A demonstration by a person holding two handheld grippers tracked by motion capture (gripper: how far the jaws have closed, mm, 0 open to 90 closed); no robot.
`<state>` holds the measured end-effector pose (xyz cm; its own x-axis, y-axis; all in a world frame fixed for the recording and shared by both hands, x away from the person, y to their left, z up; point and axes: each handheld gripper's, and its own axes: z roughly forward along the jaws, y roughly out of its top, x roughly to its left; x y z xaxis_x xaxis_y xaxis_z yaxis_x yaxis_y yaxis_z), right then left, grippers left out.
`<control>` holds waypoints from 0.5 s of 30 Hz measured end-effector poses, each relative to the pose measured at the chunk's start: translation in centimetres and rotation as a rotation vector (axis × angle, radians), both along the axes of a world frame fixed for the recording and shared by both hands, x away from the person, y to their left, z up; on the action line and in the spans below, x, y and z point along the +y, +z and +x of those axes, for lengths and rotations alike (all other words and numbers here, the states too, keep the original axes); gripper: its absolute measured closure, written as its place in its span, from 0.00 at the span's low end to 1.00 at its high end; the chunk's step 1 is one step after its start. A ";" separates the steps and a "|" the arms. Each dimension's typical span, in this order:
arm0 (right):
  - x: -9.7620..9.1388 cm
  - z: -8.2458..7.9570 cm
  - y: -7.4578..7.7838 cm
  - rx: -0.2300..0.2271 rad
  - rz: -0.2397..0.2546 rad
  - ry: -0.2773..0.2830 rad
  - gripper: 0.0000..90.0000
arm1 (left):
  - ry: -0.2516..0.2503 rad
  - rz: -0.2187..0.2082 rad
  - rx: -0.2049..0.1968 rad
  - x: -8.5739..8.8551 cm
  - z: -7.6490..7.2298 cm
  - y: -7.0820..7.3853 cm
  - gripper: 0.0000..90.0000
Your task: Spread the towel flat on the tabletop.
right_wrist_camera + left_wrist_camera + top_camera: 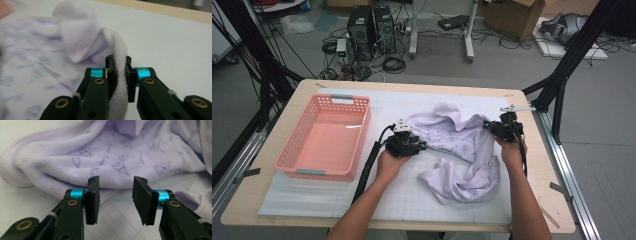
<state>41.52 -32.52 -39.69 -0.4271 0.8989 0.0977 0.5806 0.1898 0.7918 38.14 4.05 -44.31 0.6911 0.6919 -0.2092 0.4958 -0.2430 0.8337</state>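
Observation:
A crumpled lilac garment [457,150] with a small printed pattern lies on the white gridded mat, right of centre. My left gripper [421,146] sits at the garment's left side with its jaws open. In the left gripper view the garment's [100,152] hem lies just past the fingertips of that gripper [115,195], and nothing is between the pads. My right gripper [488,126] is at the garment's upper right corner. In the right gripper view this gripper [121,72] is shut on a ribbed edge of the garment [117,47], which arches up out of the jaws.
A pink plastic basket [287,145] stands on the left part of the mat [312,200], with nothing in it. The wooden table edge [542,165] runs close to my right hand. Black frame legs and cables stand beyond the table.

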 end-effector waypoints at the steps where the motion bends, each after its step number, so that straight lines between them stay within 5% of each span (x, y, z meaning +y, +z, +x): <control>1: -0.4 0.1 -0.1 -0.001 -0.007 -0.030 0.94 | -0.004 0.003 0.002 -0.2 0.0 0.0 0.64; 3: -1.3 0.3 -0.5 -0.006 -0.048 -0.119 0.94 | -0.007 0.010 0.005 -0.4 -0.1 -0.2 0.65; 6: -2.0 0.4 -0.9 -0.009 -0.042 -0.181 0.89 | -0.012 0.009 0.017 -0.8 -0.1 -0.4 0.66; 12: -1.8 -1.3 -0.5 -0.054 -0.027 -0.161 0.70 | -0.034 0.019 0.012 -2.2 0.0 -0.5 0.68; 15: -1.7 -2.6 0.3 -0.059 -0.018 -0.122 0.68 | -0.043 0.095 -0.032 -4.4 0.2 -0.3 0.59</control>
<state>38.89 -34.21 -39.35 -0.3187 0.9460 0.0589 0.5532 0.1352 0.8220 38.38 -0.33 -44.59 0.7261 0.6768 -0.1213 0.4563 -0.3423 0.8214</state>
